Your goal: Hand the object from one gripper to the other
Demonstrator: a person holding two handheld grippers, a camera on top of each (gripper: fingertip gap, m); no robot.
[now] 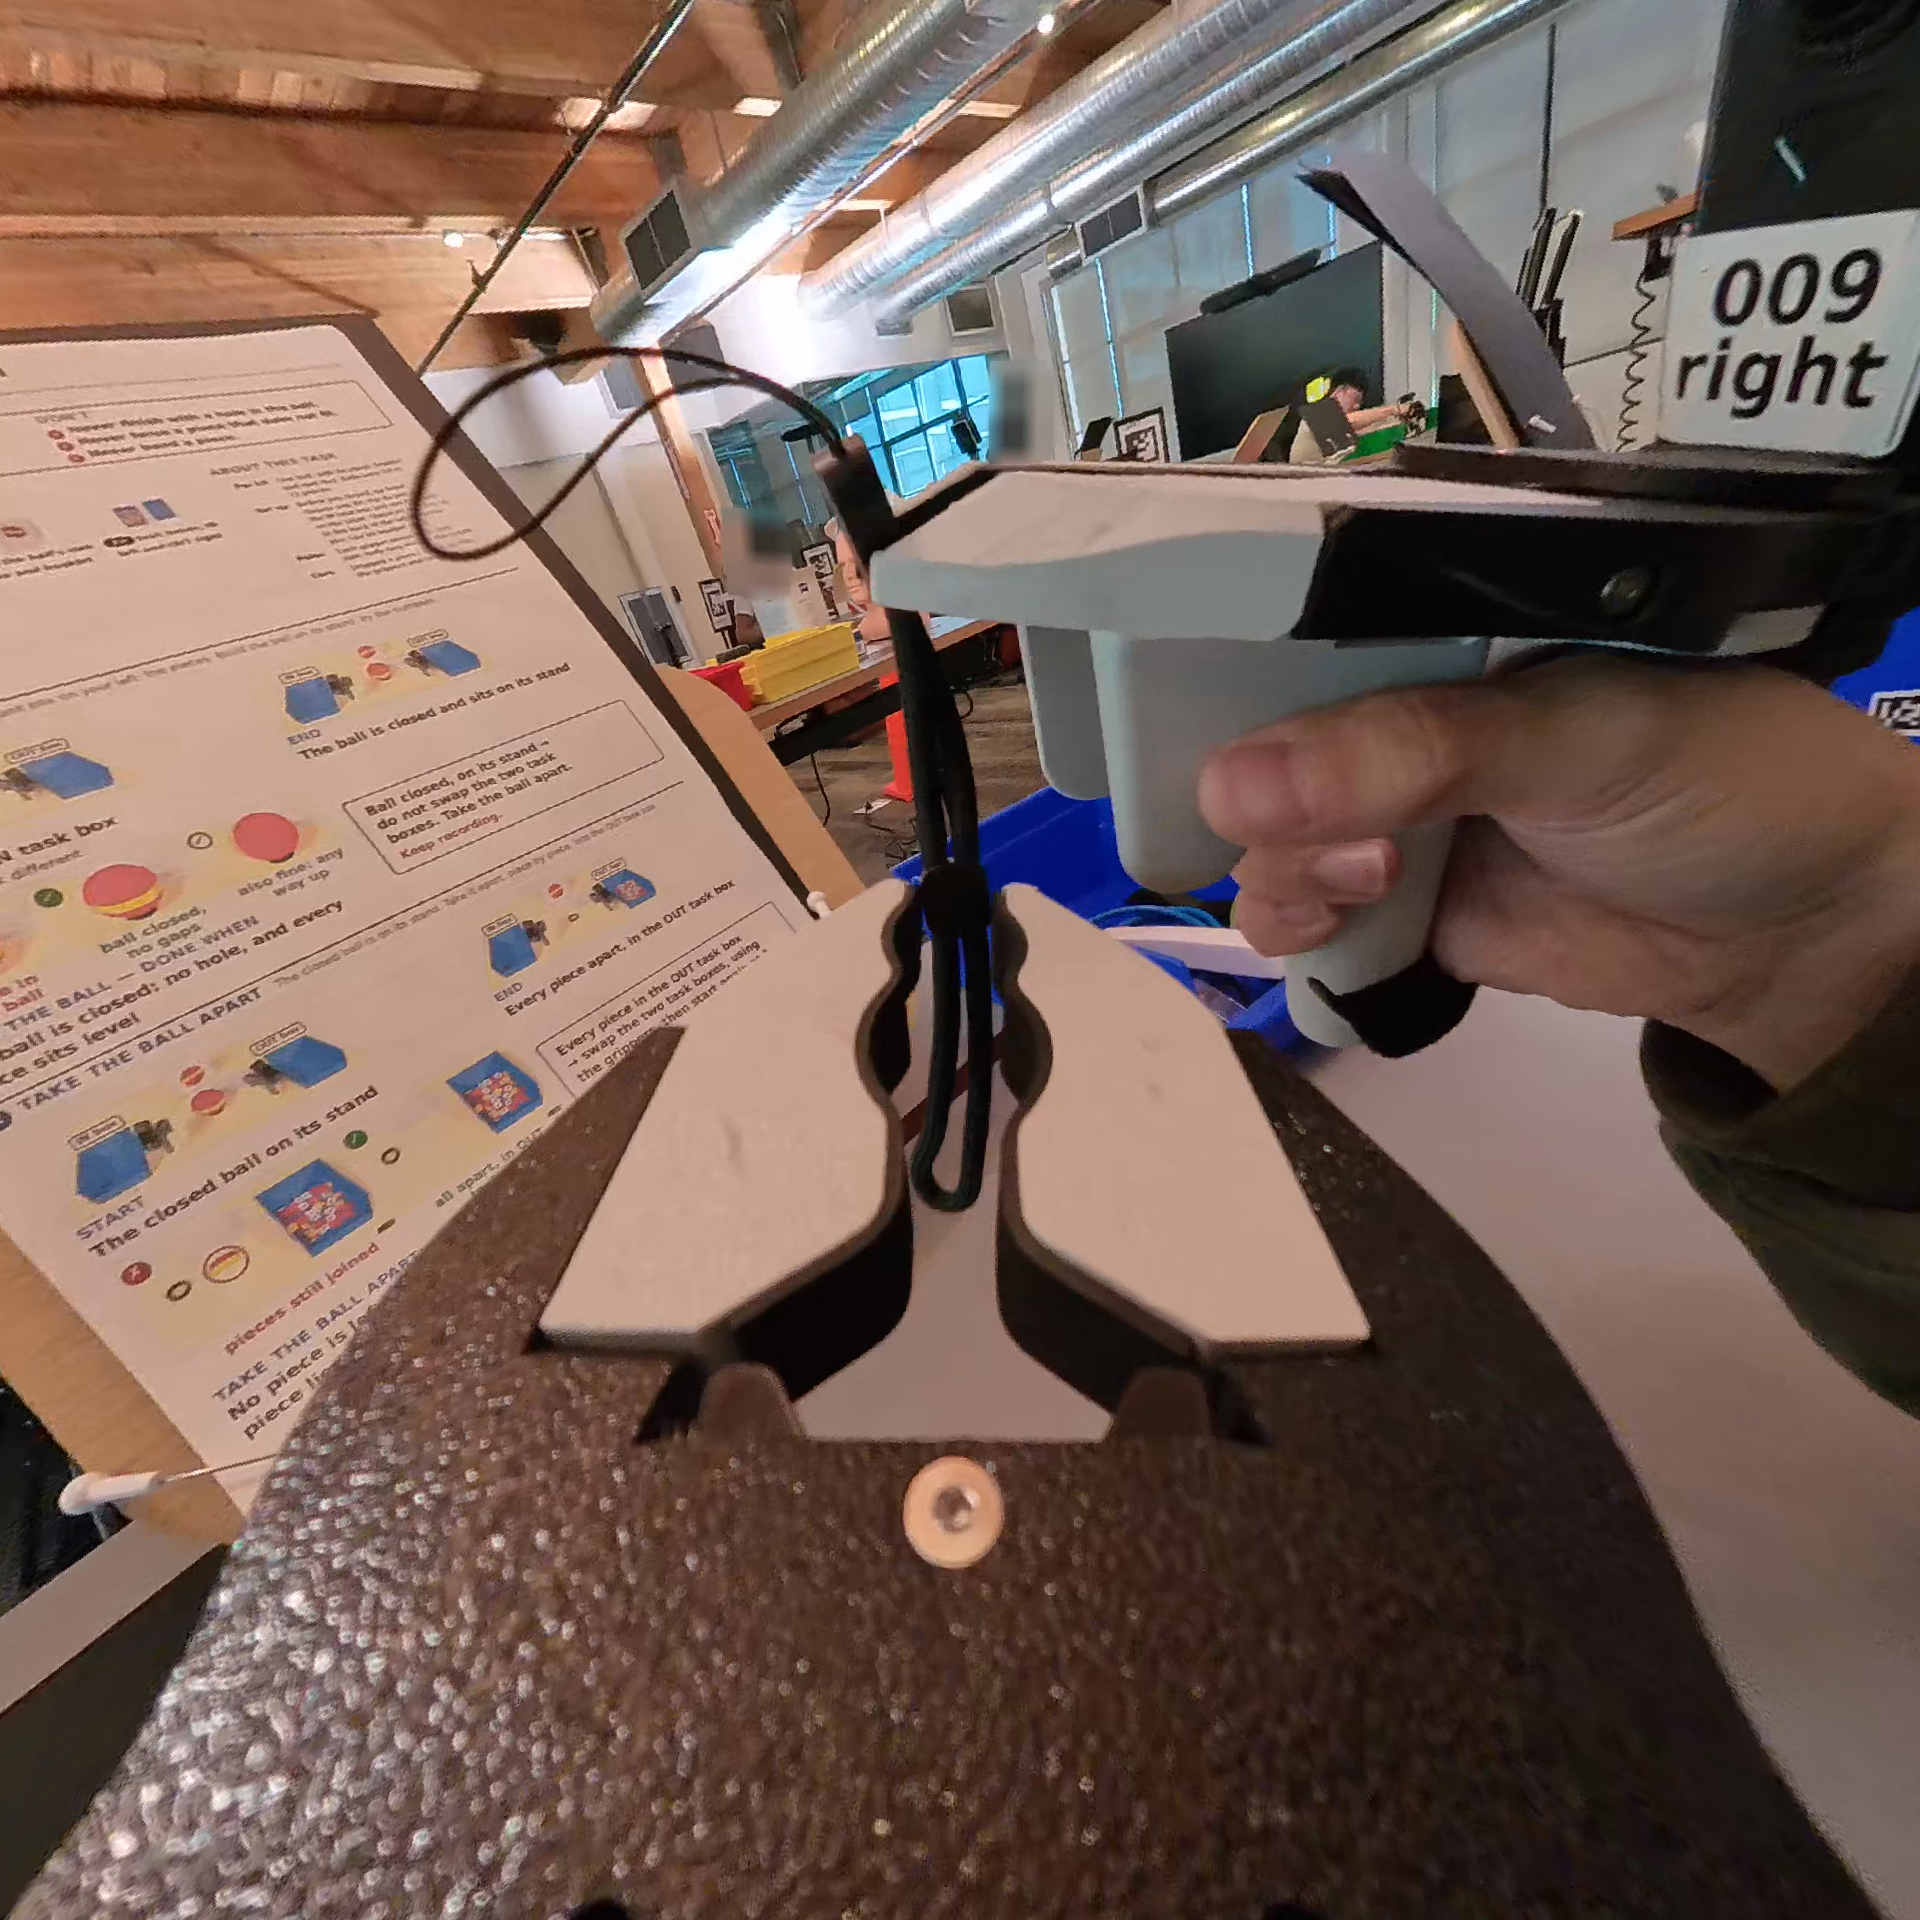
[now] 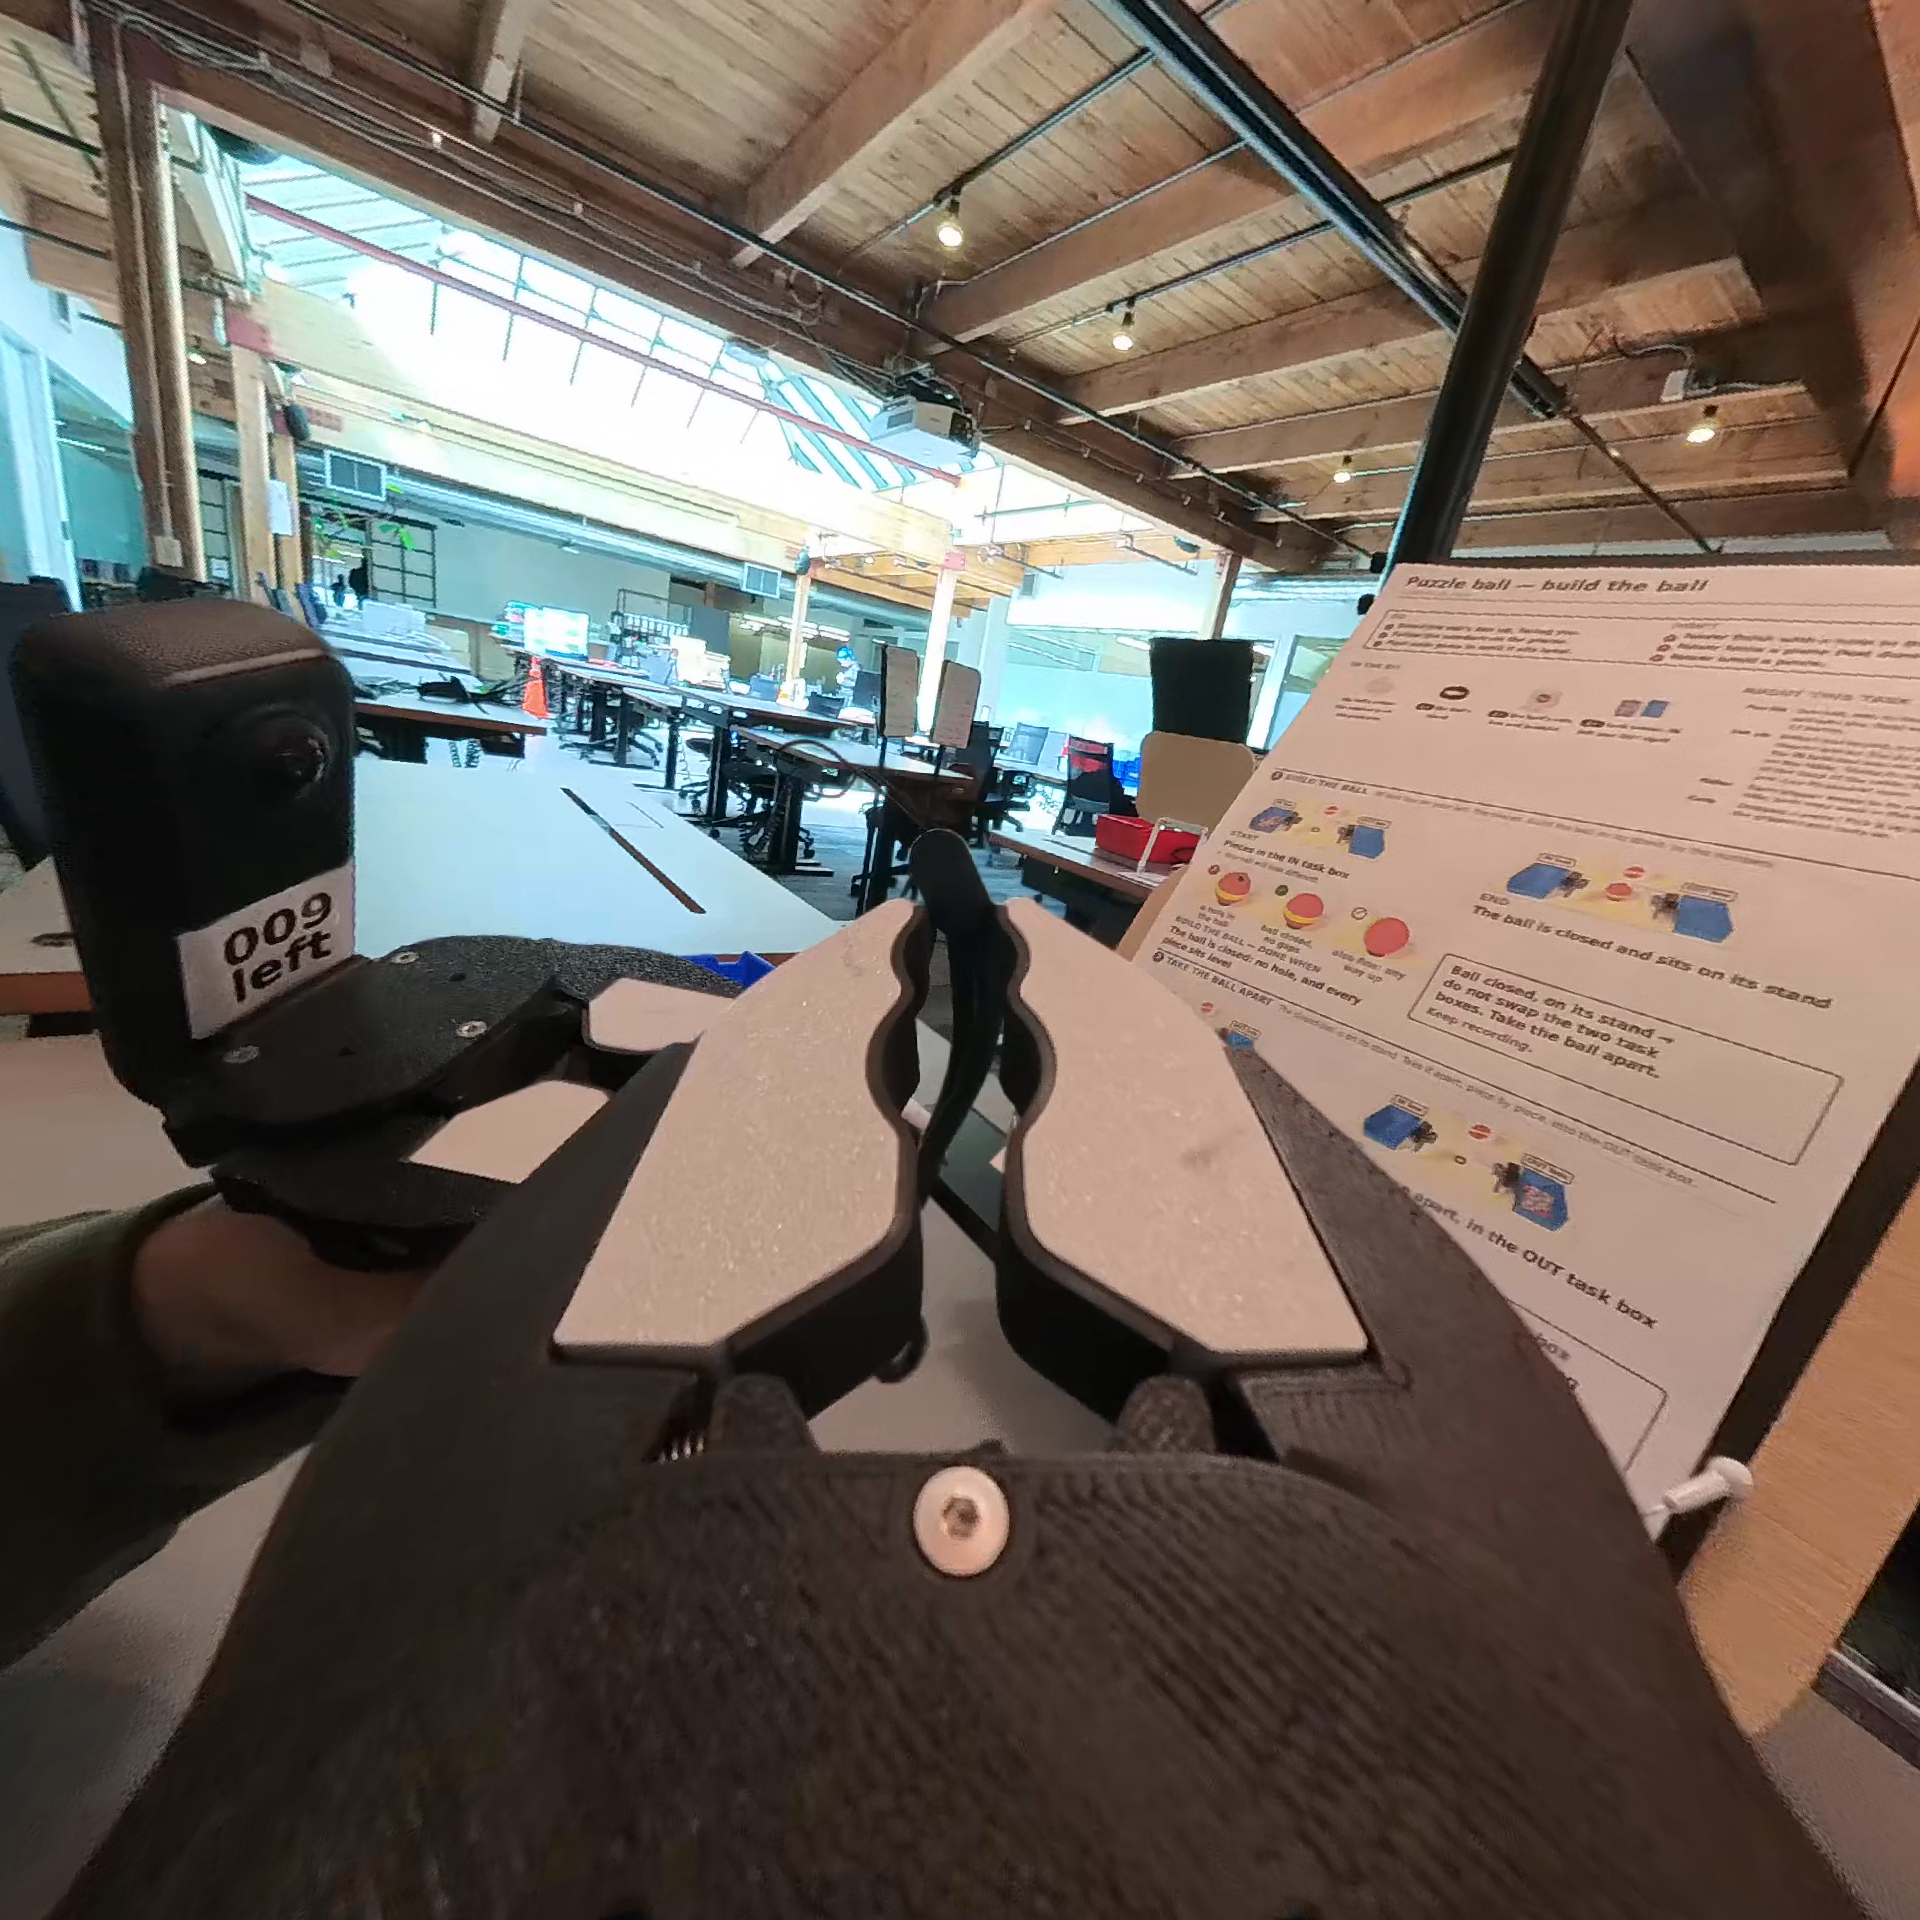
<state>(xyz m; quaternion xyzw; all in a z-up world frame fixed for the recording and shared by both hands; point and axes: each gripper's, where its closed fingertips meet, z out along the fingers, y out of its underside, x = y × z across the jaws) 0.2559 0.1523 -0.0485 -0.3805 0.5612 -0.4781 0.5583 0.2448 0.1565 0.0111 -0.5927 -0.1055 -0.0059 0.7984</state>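
Behind both grippers, a printed instruction sheet (image 1: 343, 831) stands on a board; white number tags mark each tool. Left wrist view: left gripper (image 1: 954, 904) fingers pinch the black cord's (image 1: 940, 1039) doubled end, while a hand (image 1: 1538, 862) holds the right gripper (image 1: 883, 540) clamped on the cord higher up. Right wrist view: only the cord's upper part shows.
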